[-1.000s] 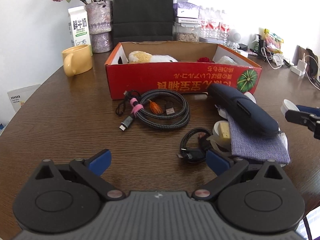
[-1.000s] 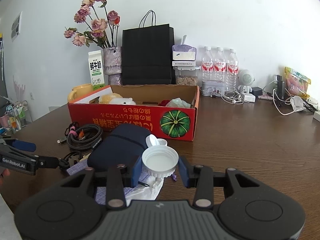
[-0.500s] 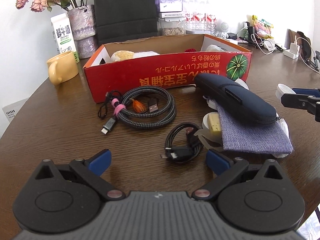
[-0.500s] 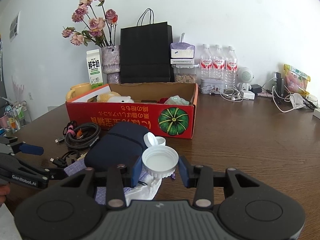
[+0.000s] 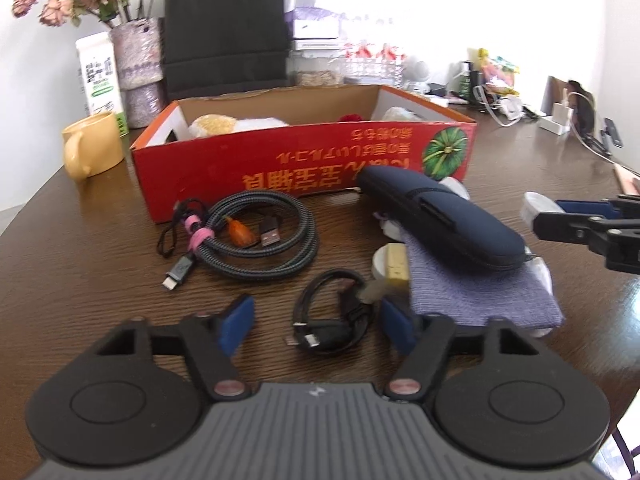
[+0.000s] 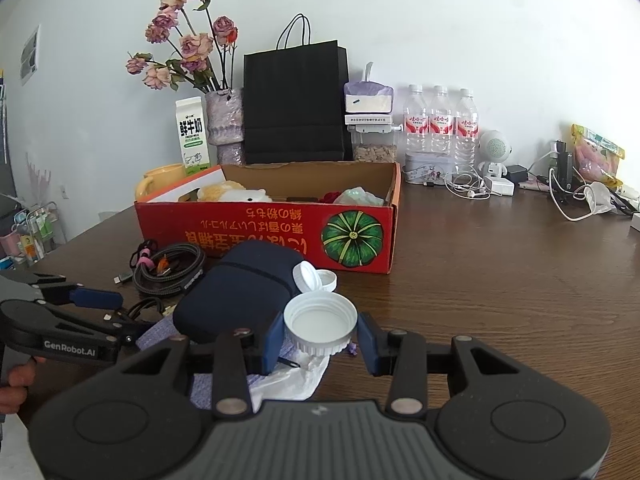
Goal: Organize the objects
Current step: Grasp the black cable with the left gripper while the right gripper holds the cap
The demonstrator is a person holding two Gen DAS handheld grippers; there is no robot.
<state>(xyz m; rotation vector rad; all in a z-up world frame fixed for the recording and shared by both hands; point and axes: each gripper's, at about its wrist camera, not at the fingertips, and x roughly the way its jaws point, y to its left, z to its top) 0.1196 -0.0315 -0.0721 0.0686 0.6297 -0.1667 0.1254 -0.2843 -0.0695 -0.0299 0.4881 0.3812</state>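
My left gripper (image 5: 316,322) is open, its fingers on either side of a small coiled black cable (image 5: 330,320) on the wooden table. A braided grey cable (image 5: 256,236) with a pink tie lies beyond it. A dark blue case (image 5: 436,216) rests on a purple cloth pouch (image 5: 480,296). My right gripper (image 6: 320,338) is shut on a large white lid (image 6: 320,322), held above the table; it shows at the right edge of the left wrist view (image 5: 560,220). A red cardboard box (image 6: 280,232) holds a plush toy (image 6: 230,193).
A small white flip cap (image 6: 314,276) lies by the box. A yellow mug (image 5: 92,144), milk carton (image 6: 193,136), flower vase (image 6: 225,124), black paper bag (image 6: 296,100) and water bottles (image 6: 440,120) stand behind. Chargers and cords (image 6: 560,188) lie at the far right.
My left gripper has moved forward and down so its open fingers now flank the small black cable. The right gripper still holds the white lid, almost unmoved.
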